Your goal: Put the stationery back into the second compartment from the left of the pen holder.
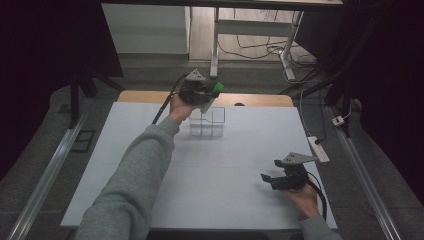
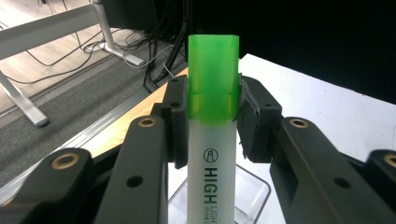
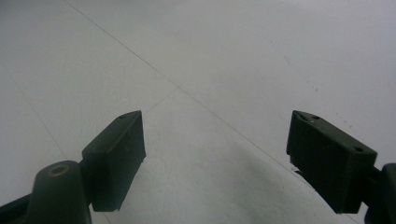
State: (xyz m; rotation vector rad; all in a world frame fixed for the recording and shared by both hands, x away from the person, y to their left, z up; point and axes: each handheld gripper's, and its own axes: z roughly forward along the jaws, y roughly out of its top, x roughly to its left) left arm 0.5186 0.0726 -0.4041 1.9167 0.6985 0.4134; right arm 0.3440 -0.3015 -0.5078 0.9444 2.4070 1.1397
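Observation:
A highlighter (image 2: 212,140) with a white barrel and a green cap (image 1: 218,87) is clamped between the pads of my left gripper (image 2: 212,119), cap end pointing away from the hand. In the high view the left gripper (image 1: 209,94) hovers over the far side of a clear plastic organiser (image 1: 207,122) with compartments, whose rim (image 2: 254,182) shows below the pen. My right gripper (image 1: 266,179) rests low at the table's near right, jaws wide apart with nothing between them; its fingertips (image 3: 116,154) frame bare white tabletop.
The white table top (image 1: 220,165) has a wooden strip (image 1: 145,96) along its far edge. A white power strip (image 1: 318,149) lies at the right edge. Desk legs and cables (image 1: 260,47) stand on the floor beyond.

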